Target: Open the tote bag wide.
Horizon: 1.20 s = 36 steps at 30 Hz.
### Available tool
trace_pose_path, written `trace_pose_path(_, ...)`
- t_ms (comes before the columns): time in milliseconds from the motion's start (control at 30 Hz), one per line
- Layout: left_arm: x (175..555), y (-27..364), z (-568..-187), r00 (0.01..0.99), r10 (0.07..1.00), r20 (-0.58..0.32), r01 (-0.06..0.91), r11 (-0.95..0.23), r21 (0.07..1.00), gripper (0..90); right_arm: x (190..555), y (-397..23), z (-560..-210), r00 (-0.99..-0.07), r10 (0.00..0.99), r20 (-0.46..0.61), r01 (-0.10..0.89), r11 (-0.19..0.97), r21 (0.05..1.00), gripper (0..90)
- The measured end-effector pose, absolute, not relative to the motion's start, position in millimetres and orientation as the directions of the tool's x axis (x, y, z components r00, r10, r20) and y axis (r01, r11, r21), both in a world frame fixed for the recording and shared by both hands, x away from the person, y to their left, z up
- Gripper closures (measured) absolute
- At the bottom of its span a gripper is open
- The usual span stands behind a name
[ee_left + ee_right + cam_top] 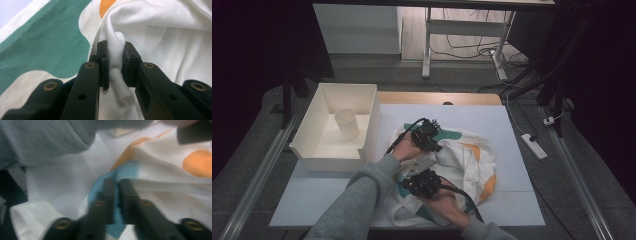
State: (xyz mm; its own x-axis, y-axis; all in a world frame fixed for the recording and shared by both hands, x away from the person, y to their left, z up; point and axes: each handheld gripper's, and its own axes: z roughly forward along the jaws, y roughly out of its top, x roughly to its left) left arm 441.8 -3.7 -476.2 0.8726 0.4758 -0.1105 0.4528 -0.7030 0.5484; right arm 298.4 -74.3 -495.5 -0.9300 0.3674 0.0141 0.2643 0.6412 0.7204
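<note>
I had my left gripper [115, 62] pinched on a fold of the white cotton bag with green and orange patches [472, 155], right of the cream plastic bin [312, 150]. My right gripper [117, 195] clamped its blue-edged hem (blurred). Next: probably fold it.

Grey knit sleeves [354, 200]; black claws with brass-ringed screw holes [90, 65].

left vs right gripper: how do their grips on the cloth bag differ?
The left gripper pinches a thick bunched fold of white fabric; the right gripper clamps a thin blue-printed edge. In the high view the left gripper sits farther up the cloth bag, the right gripper nearer the person. Both are shut on the bag.
</note>
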Motion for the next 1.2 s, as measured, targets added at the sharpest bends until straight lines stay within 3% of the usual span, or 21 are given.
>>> trace_pose_path(133,441,-2,-476,0.872,0.475,-0.113,0.452,-0.698,0.555,77.7,295,-92,-480,-0.926,0.378,0.012,0.262,0.617,0.742,64.4)
trace_pose_path(300,439,0,-476,0.871,0.476,-0.119,0.454,-0.689,0.565,77.7,290,-129,-458,-0.901,0.434,-0.016,0.274,0.595,0.755,56.5)
trace_pose_path(667,437,1,-478,0.868,0.482,-0.121,0.457,-0.677,0.577,77.7,297,-234,-444,-0.669,0.737,-0.096,0.449,0.504,0.738,39.3)
trace_pose_path(1033,436,2,-479,0.866,0.486,-0.121,0.457,-0.668,0.587,77.7,310,-237,-470,-0.655,0.751,-0.08,0.54,0.539,0.646,35.9)
trace_pose_path(1133,436,2,-479,0.866,0.486,-0.119,0.455,-0.667,0.591,77.7,306,-237,-463,-0.64,0.764,-0.083,0.523,0.512,0.681,34.6)
trace_pose_path(1200,436,2,-479,0.864,0.487,-0.123,0.459,-0.664,0.59,77.7,302,-231,-456,-0.631,0.767,-0.116,0.502,0.518,0.692,29.2)
